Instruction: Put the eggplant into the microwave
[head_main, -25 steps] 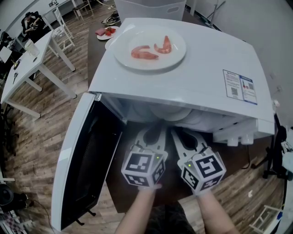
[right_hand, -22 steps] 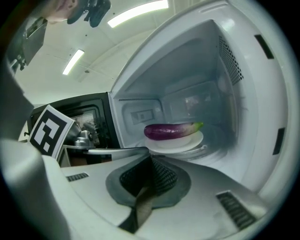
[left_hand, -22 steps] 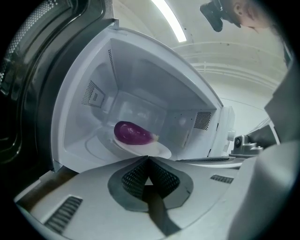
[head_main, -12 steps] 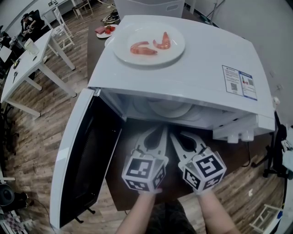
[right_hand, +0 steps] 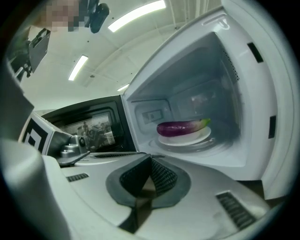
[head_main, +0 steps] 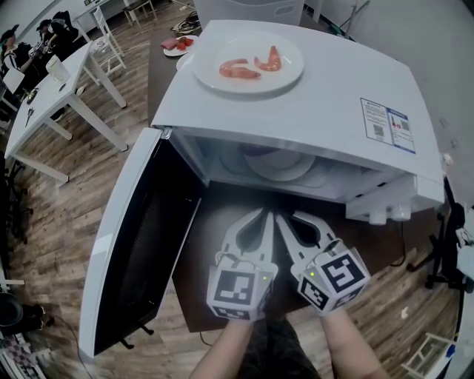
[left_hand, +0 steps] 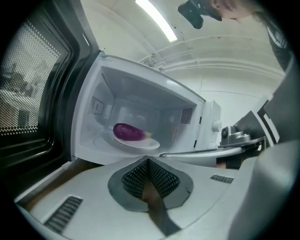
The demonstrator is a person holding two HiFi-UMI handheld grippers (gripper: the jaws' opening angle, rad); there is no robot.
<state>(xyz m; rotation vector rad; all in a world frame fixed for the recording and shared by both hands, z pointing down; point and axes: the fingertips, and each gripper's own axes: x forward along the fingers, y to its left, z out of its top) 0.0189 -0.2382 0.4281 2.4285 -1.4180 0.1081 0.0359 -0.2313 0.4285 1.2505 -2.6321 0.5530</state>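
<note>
Dark brown counter (head_main: 222,252) — carries the white microwave (head_main: 333,89), door swung open to the left. A small plate (head_main: 178,46) with red pieces sits at its far end.

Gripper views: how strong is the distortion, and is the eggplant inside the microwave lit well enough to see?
Left gripper view: strong fisheye bend, dark corners, eggplant sharp and lit on its plate. Right gripper view: same bend, eggplant clear, ceiling lights glare above. Head view: microwave cavity looks dim.
</note>
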